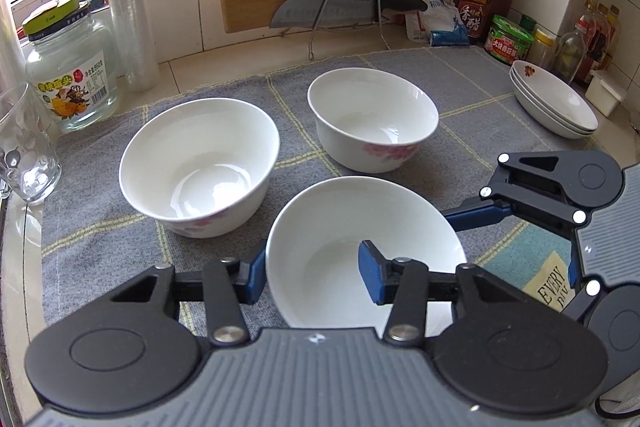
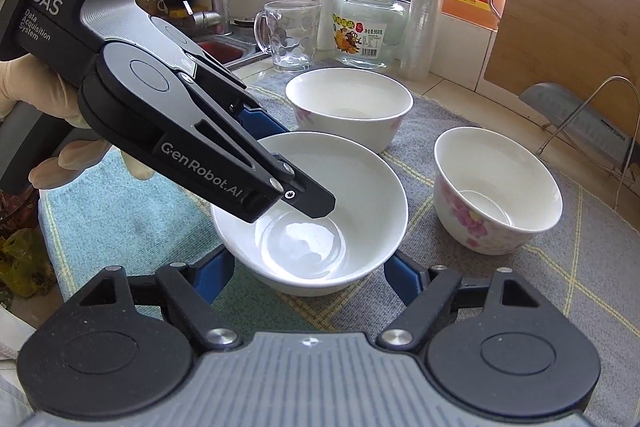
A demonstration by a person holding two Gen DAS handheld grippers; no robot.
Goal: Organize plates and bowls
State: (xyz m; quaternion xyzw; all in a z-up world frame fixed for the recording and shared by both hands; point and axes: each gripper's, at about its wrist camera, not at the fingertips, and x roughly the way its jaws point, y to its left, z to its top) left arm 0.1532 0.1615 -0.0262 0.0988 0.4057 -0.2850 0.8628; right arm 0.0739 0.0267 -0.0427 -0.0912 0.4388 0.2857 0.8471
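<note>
**Both grippers on near bowl**

L gripper (image 1: pixel 314 277) clamped on near bowl (image 1: pixel 360 251) rim: one pad outside the wall, one inside. R gripper (image 2: pixel 308 273) straddles the same bowl low down, pads at opposite outer sides; contact can't tell. Bowl sits at cloth (image 1: pixel 472 99) front edge. Two more bowls (image 1: pixel 200 167) (image 1: pixel 372 119) behind, narrow gaps between. Plate stack (image 1: pixel 556 103) far right by jars; open cloth before it.
</note>
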